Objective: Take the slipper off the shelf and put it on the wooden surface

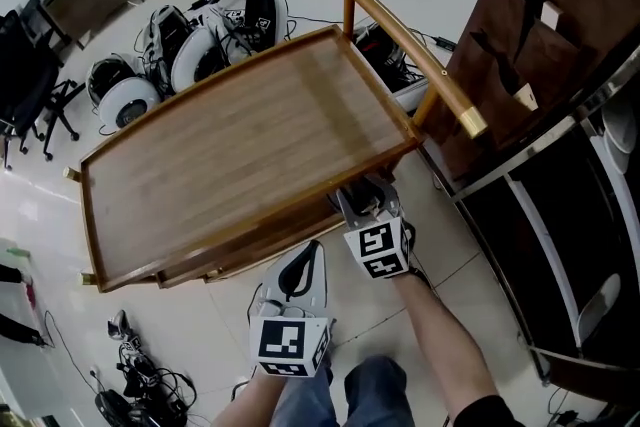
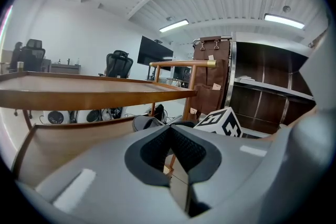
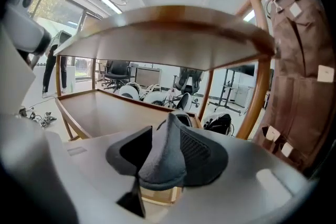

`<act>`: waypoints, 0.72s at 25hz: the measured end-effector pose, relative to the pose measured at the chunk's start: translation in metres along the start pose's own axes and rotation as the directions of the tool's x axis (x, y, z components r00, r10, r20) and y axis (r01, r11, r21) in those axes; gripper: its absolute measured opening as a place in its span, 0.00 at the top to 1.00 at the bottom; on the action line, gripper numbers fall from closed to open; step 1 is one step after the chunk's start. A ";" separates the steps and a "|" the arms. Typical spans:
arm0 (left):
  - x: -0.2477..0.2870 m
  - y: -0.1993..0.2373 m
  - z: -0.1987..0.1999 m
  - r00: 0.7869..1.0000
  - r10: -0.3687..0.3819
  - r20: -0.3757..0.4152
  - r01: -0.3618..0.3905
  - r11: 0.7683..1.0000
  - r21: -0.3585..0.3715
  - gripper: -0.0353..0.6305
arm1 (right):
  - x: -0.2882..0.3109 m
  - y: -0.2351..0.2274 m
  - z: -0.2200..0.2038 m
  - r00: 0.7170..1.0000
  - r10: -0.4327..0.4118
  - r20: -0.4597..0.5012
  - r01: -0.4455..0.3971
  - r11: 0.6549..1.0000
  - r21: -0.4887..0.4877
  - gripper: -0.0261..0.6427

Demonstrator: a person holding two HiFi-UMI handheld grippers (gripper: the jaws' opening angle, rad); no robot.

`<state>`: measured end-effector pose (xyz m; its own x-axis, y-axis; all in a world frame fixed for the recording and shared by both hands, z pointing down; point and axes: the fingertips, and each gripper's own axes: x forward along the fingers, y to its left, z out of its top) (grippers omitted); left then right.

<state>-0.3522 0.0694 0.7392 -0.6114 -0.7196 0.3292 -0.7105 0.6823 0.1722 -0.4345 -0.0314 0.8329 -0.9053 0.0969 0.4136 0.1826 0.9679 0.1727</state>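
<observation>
So the person is standing at the handle end of a wooden cart, and the right gripper (image 1: 368, 207) is poked in under the near edge of the top tray (image 1: 240, 145), close to the corner by the handle (image 1: 400, 35) post. Its marker cube (image 1: 378, 250) sits just outside that edge.

In the right gripper view the jaws are spread apart. The upright edge of the grey felt slipper (image 3: 160, 162) stands right between them, but neither pad looks pressed onto it, so it isn't really gripped. The slipper sits on the lower shelf (image 3: 100, 113), at its near corner on the handle side, under the tray.

The left gripper (image 2: 169, 131) hangs lower and nearer the person, just off the cart's near edge and beside the right one. Its jaws meet at the tips, with nothing in there, only floor showing through the gap. It points at the same end of the cart.

There's a dark brown rack (image 1: 560, 215) off to the right of the cart.
</observation>
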 end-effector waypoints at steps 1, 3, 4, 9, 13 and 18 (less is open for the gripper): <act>-0.002 -0.004 0.003 1.000 -0.001 -0.003 0.001 1.000 -0.002 0.94 | -0.009 0.001 0.006 1.000 -0.003 0.015 0.003 1.000 -0.001 0.73; -0.006 -0.011 0.010 1.000 -0.002 -0.006 0.002 1.000 -0.006 0.94 | -0.030 0.004 0.019 0.999 -0.004 0.042 0.004 1.000 0.004 0.77; -0.008 -0.014 0.014 1.000 0.000 -0.007 0.000 1.000 -0.008 0.94 | -0.040 0.005 0.025 0.999 -0.005 0.051 0.005 1.000 0.011 0.79; -0.025 -0.028 0.043 1.000 0.014 -0.010 -0.014 1.000 -0.020 0.94 | -0.095 0.005 0.060 0.997 -0.021 0.073 0.017 0.998 0.059 0.84; -0.045 -0.045 0.080 1.000 0.006 -0.006 -0.006 1.000 -0.027 0.94 | -0.145 0.005 0.103 0.995 -0.031 0.097 0.023 0.997 0.074 0.89; -0.064 -0.068 0.128 1.000 -0.017 0.015 0.017 1.000 -0.016 0.94 | -0.196 -0.004 0.171 0.986 -0.058 0.157 0.047 0.996 0.072 0.93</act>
<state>-0.3091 0.0528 0.5871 -0.6048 -0.7328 0.3119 -0.7150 0.6721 0.1926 -0.3235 -0.0148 0.5979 -0.9632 0.0758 0.2577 0.1115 0.9856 0.1271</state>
